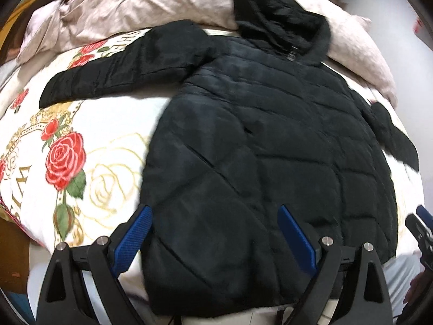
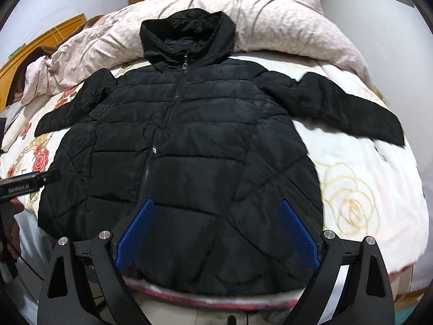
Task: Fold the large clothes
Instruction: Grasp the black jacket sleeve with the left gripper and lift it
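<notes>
I'm seeing the black jacket (image 1: 257, 149) blurring ahead of my left fingers (image 1: 135, 233), its hem vanishing behind them. Right of these fingers, the right gripper (image 1: 422, 227) is getting cut off by the edge.

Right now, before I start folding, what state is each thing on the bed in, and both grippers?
Black jacket: spread flat, front up, unfolded, sleeves out.
Zipper: closed up to the collar.
Hood: lying on the pink duvet.
Left gripper: open, empty, above the hem.
Right gripper: open, empty, above the hem.
</notes>
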A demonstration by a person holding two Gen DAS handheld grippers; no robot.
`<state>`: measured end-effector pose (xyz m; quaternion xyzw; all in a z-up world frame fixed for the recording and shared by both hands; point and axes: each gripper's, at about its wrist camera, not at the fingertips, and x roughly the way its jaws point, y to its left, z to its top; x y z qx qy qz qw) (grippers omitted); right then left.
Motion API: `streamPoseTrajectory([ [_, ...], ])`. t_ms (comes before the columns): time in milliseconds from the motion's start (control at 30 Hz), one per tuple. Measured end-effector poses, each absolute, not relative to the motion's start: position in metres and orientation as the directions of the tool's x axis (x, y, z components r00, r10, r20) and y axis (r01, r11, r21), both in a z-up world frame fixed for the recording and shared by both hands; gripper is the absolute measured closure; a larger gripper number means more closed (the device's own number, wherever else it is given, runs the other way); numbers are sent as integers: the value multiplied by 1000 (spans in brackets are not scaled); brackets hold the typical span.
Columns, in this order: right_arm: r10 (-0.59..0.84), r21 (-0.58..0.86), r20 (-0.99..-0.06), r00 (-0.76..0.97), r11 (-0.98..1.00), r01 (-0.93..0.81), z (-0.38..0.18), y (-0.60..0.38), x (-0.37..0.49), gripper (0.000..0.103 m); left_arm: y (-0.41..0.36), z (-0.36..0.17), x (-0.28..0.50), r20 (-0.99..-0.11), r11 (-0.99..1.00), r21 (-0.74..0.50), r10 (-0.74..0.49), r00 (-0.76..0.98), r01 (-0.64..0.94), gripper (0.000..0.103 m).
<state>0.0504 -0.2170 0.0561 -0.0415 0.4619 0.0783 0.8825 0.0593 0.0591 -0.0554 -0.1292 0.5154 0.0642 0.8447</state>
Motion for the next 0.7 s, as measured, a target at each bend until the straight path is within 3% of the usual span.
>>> streamPoseTrajectory([
  [300, 134, -20, -827, 546, 964, -267, 41, -171, 113, 10, 140, -63, 111, -874, 921, -119, 80, 480, -370, 8],
  [700, 145, -54, -837, 528, 937, -345, 14, -127, 173, 10, 259, -99, 161, -871, 789, -189, 140, 470, -585, 11],
])
